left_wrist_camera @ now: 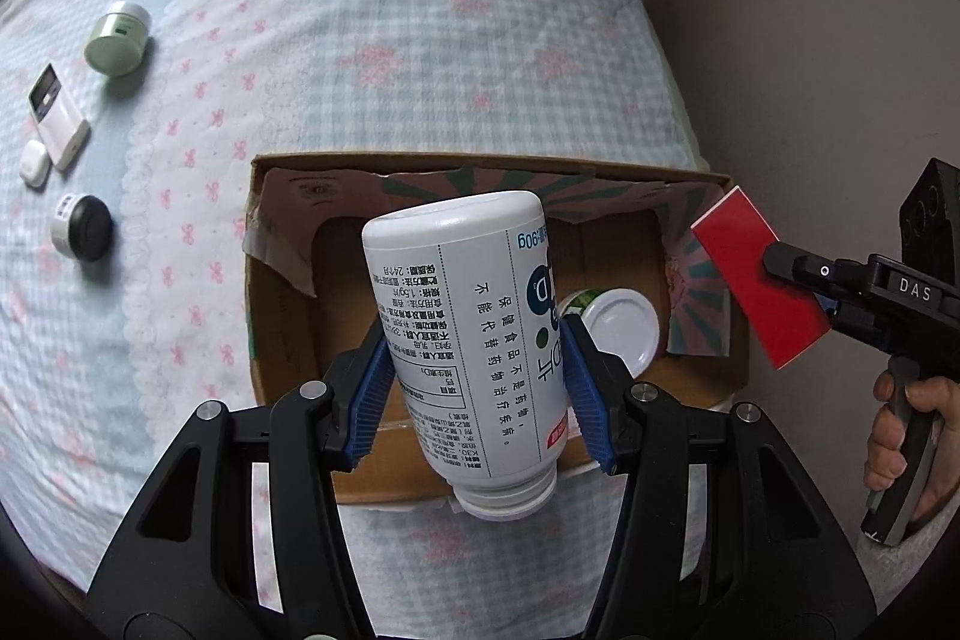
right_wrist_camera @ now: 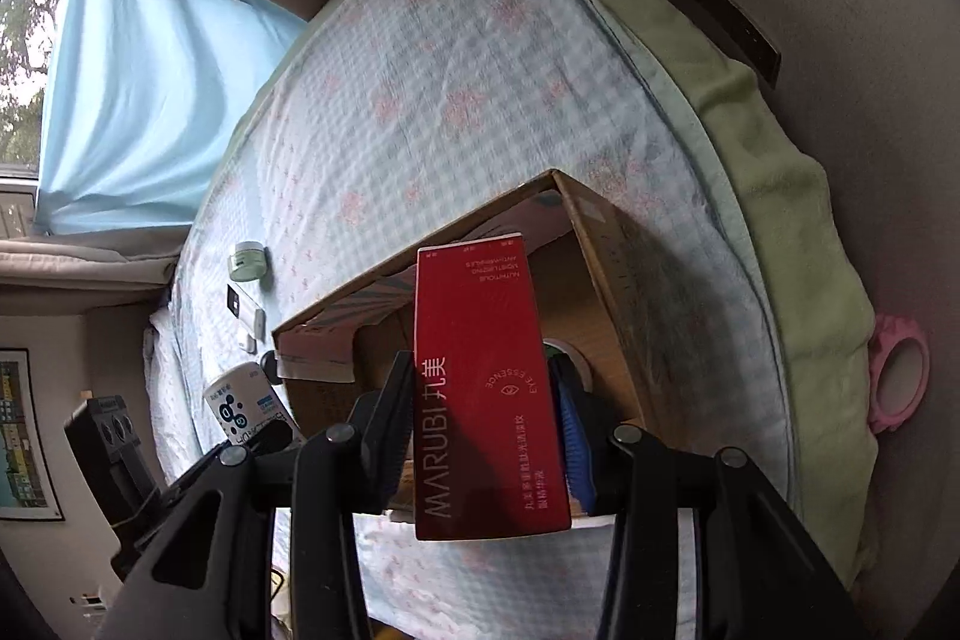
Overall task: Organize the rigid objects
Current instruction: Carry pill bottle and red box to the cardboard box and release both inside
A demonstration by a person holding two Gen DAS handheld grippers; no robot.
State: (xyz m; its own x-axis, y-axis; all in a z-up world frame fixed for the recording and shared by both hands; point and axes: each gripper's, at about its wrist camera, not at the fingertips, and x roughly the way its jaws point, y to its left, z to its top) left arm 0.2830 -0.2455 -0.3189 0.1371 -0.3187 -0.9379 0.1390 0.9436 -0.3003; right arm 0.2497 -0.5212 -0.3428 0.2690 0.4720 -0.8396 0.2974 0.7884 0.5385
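Observation:
My left gripper is shut on a white supplement bottle, held tilted above the open cardboard box with its neck toward me. My right gripper is shut on a red MARUBI carton, held over the same box. In the left wrist view the red carton hangs at the box's right edge. The bottle also shows in the right wrist view. A jar with a white lid lies inside the box.
On the checked bedspread left of the box lie a green jar, a white remote-like device, a small white case and a black-capped pot. The bed edge and wall are to the right.

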